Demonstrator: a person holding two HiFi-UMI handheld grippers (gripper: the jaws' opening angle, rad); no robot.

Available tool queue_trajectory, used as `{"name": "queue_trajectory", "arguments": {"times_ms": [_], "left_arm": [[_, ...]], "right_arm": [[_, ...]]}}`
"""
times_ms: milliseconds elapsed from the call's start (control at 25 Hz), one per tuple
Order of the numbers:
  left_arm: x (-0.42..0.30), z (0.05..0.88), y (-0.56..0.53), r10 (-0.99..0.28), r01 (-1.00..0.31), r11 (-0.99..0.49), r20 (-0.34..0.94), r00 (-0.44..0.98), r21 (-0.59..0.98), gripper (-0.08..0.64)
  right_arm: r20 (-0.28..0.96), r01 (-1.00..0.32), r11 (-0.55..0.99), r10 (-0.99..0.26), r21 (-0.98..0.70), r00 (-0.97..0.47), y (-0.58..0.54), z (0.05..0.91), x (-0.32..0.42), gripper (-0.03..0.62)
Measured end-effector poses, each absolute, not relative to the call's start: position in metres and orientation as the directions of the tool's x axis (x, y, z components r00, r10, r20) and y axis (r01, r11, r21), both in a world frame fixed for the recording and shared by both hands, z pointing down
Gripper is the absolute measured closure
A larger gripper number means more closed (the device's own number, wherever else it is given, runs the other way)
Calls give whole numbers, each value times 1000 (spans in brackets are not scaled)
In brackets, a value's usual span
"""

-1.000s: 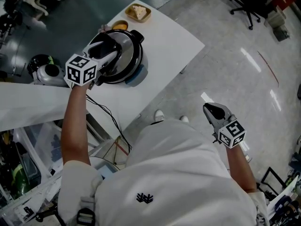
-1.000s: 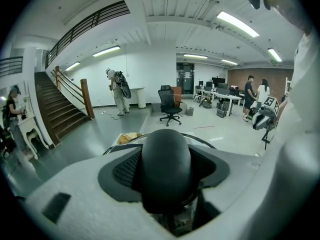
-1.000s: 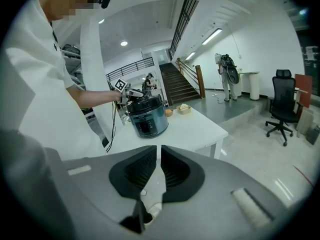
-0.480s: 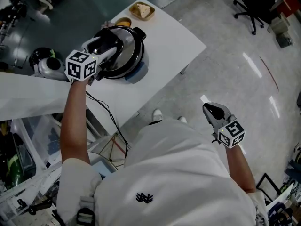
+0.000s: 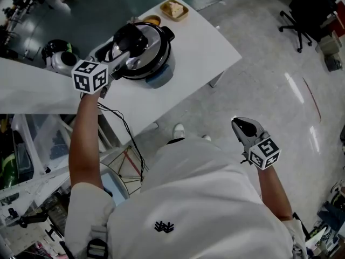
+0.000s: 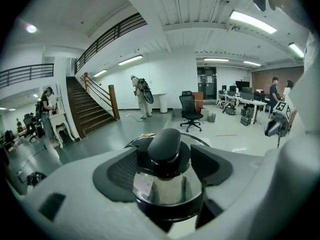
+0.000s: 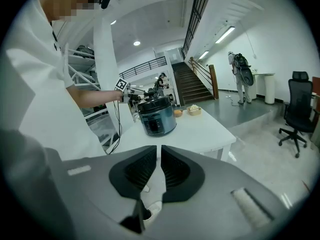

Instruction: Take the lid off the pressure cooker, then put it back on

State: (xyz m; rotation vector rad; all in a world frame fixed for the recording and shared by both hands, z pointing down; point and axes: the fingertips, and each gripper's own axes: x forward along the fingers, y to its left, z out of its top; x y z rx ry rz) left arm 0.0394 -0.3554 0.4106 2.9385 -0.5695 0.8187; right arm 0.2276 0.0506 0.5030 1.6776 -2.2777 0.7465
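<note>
The pressure cooker (image 5: 148, 58) stands on the white table (image 5: 199, 42), its steel lid (image 5: 144, 52) seated on top with the black knob (image 5: 129, 36) up. My left gripper (image 5: 123, 57) sits at the lid's near-left edge, open. In the left gripper view the knob (image 6: 165, 144) lies ahead between the spread pads (image 6: 122, 171), with a gap on each side. My right gripper (image 5: 245, 128) hangs by my right hip over the floor, far from the table, shut with nothing in it (image 7: 159, 171). The cooker (image 7: 157, 116) shows small in the right gripper view.
A wooden bowl of food (image 5: 173, 9) and a small orange cup (image 5: 152, 20) stand behind the cooker. A black cable (image 5: 116, 123) hangs off the table's near edge. A round appliance (image 5: 59, 58) sits to the left, an office chair (image 5: 302, 20) far right.
My left gripper has drawn back off the lid's handle toward the near-left edge and its jaws have spread. The right gripper has stayed put.
</note>
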Motion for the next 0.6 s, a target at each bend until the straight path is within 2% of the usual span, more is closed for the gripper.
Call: {"name": "queue_trajectory", "arguments": {"times_ms": [600], "left_arm": [[7, 414, -246, -412, -482, -875, 454, 790, 44, 281]], "right_arm": [[420, -872, 403, -765, -278, -488, 56, 506, 221, 553]]}}
